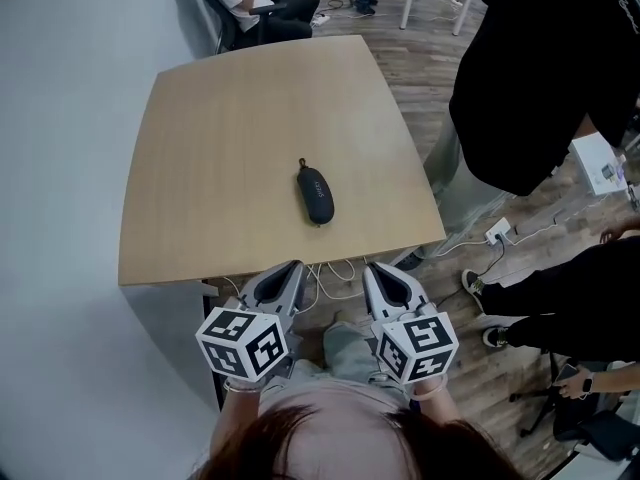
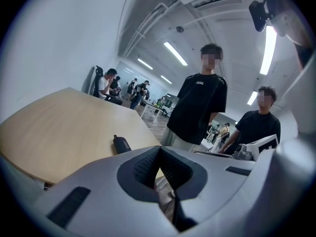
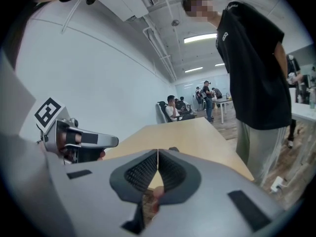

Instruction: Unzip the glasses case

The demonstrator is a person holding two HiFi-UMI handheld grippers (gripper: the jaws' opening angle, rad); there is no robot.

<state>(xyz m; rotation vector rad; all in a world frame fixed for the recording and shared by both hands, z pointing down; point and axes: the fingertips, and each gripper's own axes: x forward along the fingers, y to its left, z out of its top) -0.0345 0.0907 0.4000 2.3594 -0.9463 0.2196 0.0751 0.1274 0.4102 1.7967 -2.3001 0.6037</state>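
Left tool [image 1: 286, 271]: jaws together, tip against tip, with nothing between the pads. It was held off the near edge of the bench [image 1: 220, 138], pointed toward it and slightly downward. It touched nothing.

Right tool [image 1: 374, 271]: jaws likewise pressed together and empty. It was held just beside the left tool, the 2 roughly parallel and both short of the bench edge.

Glasses case [image 1: 315, 195]: dark and elongated, lying flat on the light wood bench top, near the middle and somewhat toward the near edge. Its long axis ran roughly away from the wearer. It lay well apart from both tools. The zip state could not be read at this size. In the left gripper view the case sat left of the jaw tips. In the right gripper view only a sliver showed just above the closed jaws.

Surroundings: 1 standing person [image 1: 540, 78] in a black shirt was at the right of the bench in the head view. A 2nd person [image 1: 560, 308] in black was lower right. A 3rd person [image 1: 262, 3] sat beyond the far edge. White cables [image 1: 335, 273] lay on the wood floor [image 1: 440, 58] below the near edge.
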